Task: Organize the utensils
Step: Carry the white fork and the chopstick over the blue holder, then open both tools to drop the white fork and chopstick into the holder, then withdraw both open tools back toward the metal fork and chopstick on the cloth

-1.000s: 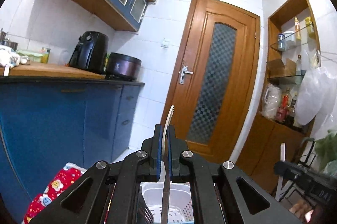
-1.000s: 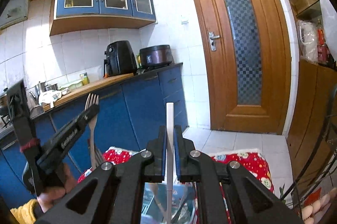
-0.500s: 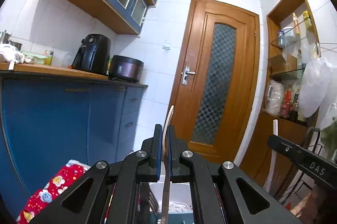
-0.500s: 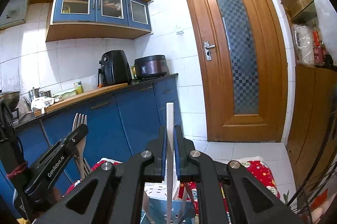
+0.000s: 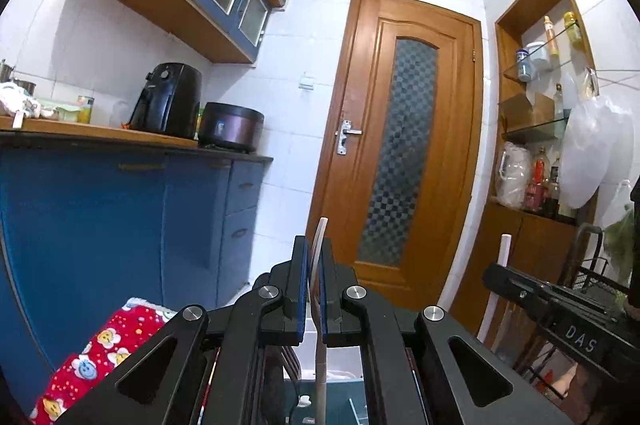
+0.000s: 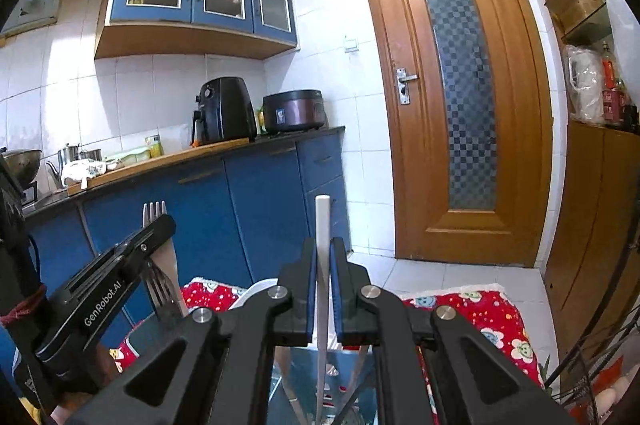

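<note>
1. Left hand-held gripper (image 5: pixel 313 299) was clamped narrow on a wooden fork (image 6: pixel 160 245), held upright with tines up and long axis vertical.
2. Right hand-held gripper (image 6: pixel 323 299) was pinched on a white stick (image 6: pixel 322 265), perhaps a chopstick, also vertical, tip up.
3. Below both, a white basket (image 5: pixel 340 377) showed partly, over a red cloth (image 6: pixel 472 309).
4. Step judged: carrying utensils to the basket. Next move calls for lowering each in, handle end first, then releasing.
5. Beyond: blue cabinets (image 6: pixel 248 209) and a door (image 6: pixel 452 97).

Both wrist views look along their tongs, sharing the door (image 5: pixel 404 145), seemingly low.
</note>
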`<act>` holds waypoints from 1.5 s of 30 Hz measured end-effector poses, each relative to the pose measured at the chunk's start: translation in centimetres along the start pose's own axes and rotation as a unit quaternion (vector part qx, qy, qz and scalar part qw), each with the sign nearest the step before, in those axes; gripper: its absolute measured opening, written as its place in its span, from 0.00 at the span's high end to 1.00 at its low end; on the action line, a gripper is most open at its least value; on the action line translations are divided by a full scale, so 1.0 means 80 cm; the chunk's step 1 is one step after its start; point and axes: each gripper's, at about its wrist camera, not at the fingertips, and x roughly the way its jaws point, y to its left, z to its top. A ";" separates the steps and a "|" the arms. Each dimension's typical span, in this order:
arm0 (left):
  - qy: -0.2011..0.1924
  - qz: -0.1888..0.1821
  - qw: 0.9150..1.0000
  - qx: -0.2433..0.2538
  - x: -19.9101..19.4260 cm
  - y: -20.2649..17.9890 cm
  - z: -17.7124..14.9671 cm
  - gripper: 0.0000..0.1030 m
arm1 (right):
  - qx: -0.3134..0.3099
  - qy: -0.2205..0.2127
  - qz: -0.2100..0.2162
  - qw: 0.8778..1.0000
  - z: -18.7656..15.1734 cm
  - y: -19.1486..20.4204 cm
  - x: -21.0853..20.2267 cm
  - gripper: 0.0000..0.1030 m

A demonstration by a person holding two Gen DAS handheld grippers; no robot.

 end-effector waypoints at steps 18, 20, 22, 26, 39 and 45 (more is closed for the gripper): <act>0.025 -0.016 1.000 -0.006 -0.017 0.002 0.001 0.67 | 0.026 0.016 0.022 0.999 -0.005 0.001 -0.008 0.75; 0.025 -0.023 0.999 -0.010 -0.022 0.003 0.004 0.64 | 0.025 0.013 0.021 0.999 -0.002 0.003 -0.013 0.74; 0.026 -0.021 0.999 -0.007 -0.026 0.002 0.007 0.64 | 0.024 0.011 0.023 0.999 0.000 0.005 -0.020 0.74; 0.028 -0.021 0.999 -0.001 -0.038 -0.001 0.015 0.64 | 0.021 0.010 0.020 1.000 0.005 0.009 -0.032 0.73; 0.047 -0.024 0.999 0.006 -0.097 0.003 0.032 0.64 | 0.048 0.045 0.020 0.998 0.004 0.018 -0.084 0.73; 0.068 -0.023 0.997 0.008 -0.127 0.011 0.031 0.64 | 0.052 0.059 0.014 0.997 -0.008 0.028 -0.116 0.73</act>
